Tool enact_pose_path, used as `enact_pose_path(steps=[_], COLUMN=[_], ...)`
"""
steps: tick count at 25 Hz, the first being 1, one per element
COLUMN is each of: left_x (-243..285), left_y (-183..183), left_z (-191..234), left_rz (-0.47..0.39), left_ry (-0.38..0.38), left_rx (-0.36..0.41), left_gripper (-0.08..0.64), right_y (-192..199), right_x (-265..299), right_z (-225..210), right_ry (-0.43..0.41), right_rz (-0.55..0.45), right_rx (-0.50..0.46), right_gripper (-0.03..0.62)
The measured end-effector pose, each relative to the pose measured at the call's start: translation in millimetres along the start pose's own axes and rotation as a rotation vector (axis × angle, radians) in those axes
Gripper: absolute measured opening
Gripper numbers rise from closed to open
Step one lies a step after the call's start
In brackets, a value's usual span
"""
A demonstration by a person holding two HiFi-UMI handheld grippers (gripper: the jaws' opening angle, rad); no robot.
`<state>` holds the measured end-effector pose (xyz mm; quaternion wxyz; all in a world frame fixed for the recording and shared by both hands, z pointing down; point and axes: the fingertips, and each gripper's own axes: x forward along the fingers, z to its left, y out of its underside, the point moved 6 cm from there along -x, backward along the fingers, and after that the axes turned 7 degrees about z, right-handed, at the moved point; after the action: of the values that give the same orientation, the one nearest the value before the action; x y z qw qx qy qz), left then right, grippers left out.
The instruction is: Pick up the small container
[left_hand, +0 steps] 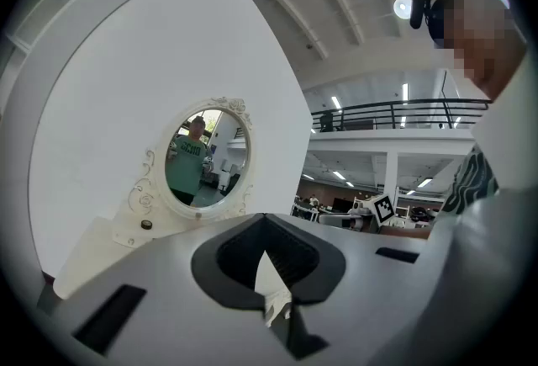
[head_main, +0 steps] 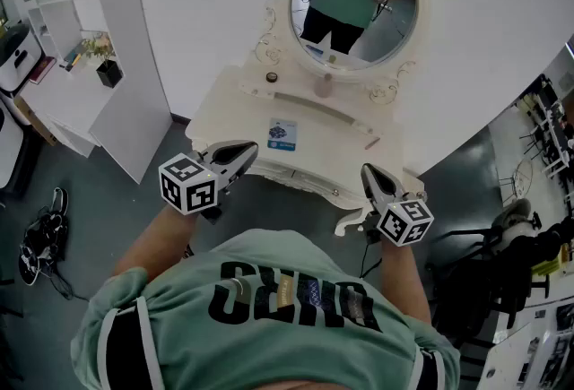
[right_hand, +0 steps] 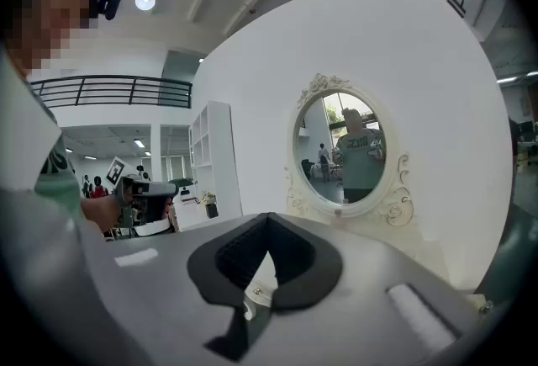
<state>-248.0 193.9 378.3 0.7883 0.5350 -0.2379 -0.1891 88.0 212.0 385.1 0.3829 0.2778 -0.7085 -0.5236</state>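
Head view gives us the small container (head_main: 271, 77) as a low, round, dark pot. It sits on the raised back ledge of the cream counter (head_main: 229, 110), just left of the foot of the oval mirror (head_main: 354, 7). It is too small for us to make out a lid or label. A pale pink bottle (head_main: 324, 86) stands upright on the same ledge, to its right and apart from it.

We see the counter as smooth and glossy, with a curved front edge and carved scrollwork that repeats around the mirror frame. A flat blue-and-white card (head_main: 282, 134) lies on the lower counter top.

We hold the left tongs (head_main: 244, 150) by the counter's front left corner, well apart from the container. Their dark ribbed pads meet at the tips with nothing between them. The right tongs (head_main: 368, 171) are near the front right edge, likewise closed tip to tip and empty.
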Motion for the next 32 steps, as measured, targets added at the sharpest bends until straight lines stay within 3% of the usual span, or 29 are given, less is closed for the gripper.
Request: enact_pose_path(steps=[16, 32], left_x=[10.9, 59.5], left_y=[1.2, 21.6], left_z=[-15.5, -72.9], left_rz=[0.003, -0.022], left_ry=[-0.019, -0.054], left_rx=[0.008, -0.013], left_gripper=[0.002, 0.002], right_y=[3.2, 14.1], right_x=[-3.4, -44.6], right_z=[-15.5, -56.6], right_ry=[-0.033, -0.111], right_rz=[0.026, 0.066], right_rx=[0.028, -0.009], right_gripper=[0.008, 0.009])
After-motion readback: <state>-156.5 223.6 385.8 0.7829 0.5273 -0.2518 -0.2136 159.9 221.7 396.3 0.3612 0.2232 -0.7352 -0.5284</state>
